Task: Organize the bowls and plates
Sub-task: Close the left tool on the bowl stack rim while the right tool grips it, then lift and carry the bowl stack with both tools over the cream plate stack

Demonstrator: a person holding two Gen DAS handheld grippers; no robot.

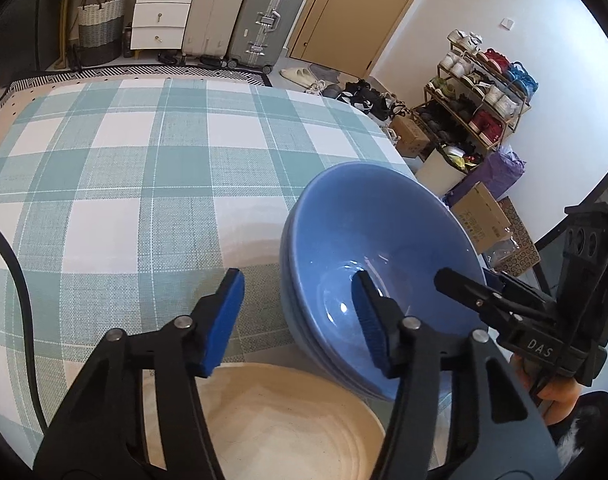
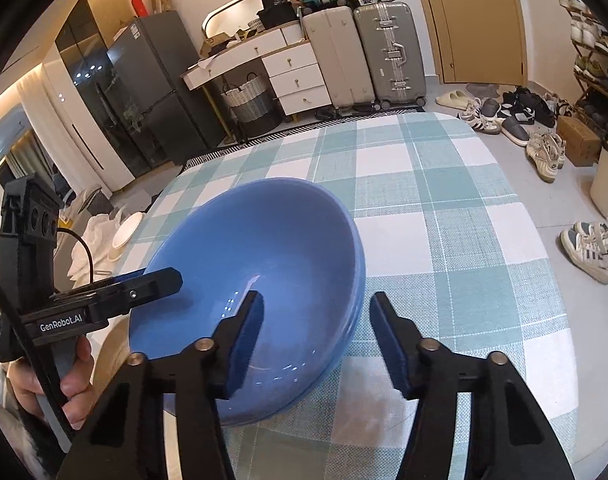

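Two open grippers over a stack of blue bowls on the checked tablecloth

The blue bowls (image 2: 255,280) sit nested in a stack on the green and white checked tablecloth (image 2: 444,216), near the table corner. The right gripper (image 2: 314,334) has its jaws spread wide, one blue pad (image 2: 245,344) inside the top bowl and the other outside the rim; it holds nothing. The left gripper (image 1: 295,320) is also spread and holds nothing, with its right pad (image 1: 370,322) in front of the bowl's inside. Just beside the blue stack (image 1: 368,248), below the left gripper, lies a cream plate (image 1: 287,428). I cannot tell whether plate and bowls touch.
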